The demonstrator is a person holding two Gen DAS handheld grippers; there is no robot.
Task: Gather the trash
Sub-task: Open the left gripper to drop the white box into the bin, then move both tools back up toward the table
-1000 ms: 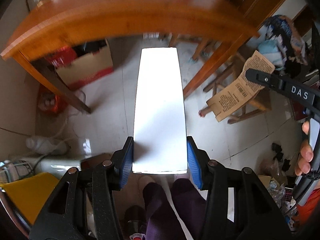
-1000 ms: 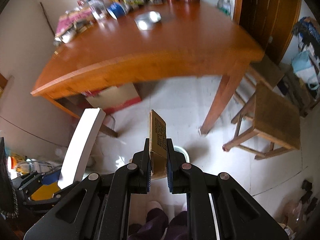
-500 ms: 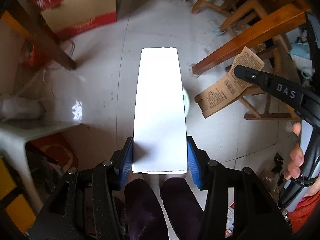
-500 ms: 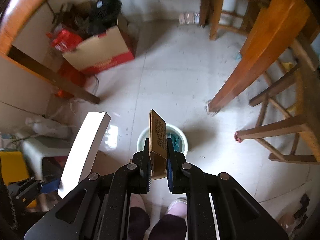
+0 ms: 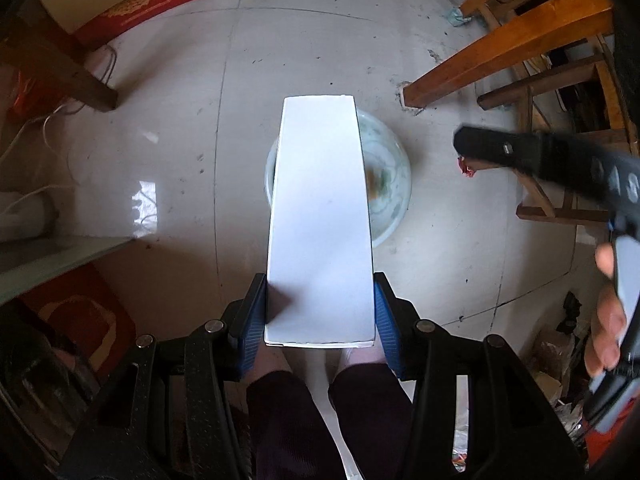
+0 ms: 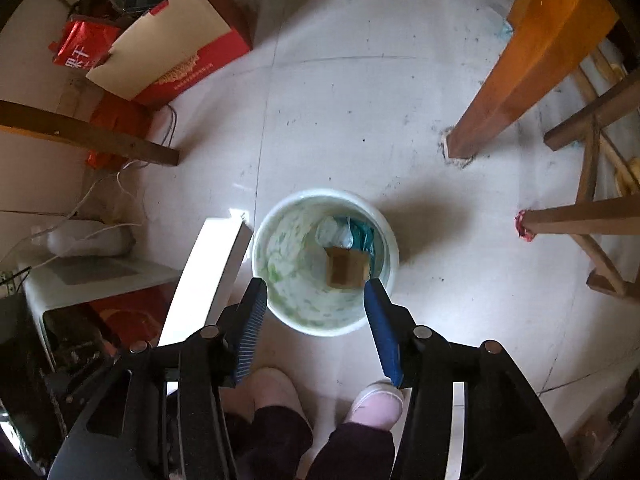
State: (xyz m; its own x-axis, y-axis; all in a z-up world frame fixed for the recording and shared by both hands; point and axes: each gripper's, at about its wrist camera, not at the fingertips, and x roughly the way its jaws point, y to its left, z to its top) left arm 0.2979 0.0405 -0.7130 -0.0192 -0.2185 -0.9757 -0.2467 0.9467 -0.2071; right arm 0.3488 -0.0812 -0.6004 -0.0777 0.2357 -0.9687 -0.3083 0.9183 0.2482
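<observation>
My left gripper (image 5: 320, 312) is shut on a long white box (image 5: 320, 216) and holds it above the pale green waste bucket (image 5: 390, 172) on the floor. In the right wrist view the box (image 6: 208, 268) hangs just left of the bucket (image 6: 280, 256). My right gripper (image 6: 316, 316) is open and empty, right above the bucket's near rim. A brown cardboard piece (image 6: 346, 270) lies inside the bucket on teal and white wrappers (image 6: 352, 232). The right gripper also shows blurred in the left wrist view (image 5: 552, 160).
An orange wooden table leg (image 6: 516, 76) stands right of the bucket, with a stool (image 6: 592, 208) beyond it. A red and white carton (image 6: 176, 56) lies at the far left under the table. A white appliance and cables (image 6: 88, 240) sit at the left. My feet (image 6: 320, 396) are below.
My right gripper has opened and the brown cardboard piece has dropped into the bucket. Both grippers have come lower and closer over the bucket. The left still holds the white box.
</observation>
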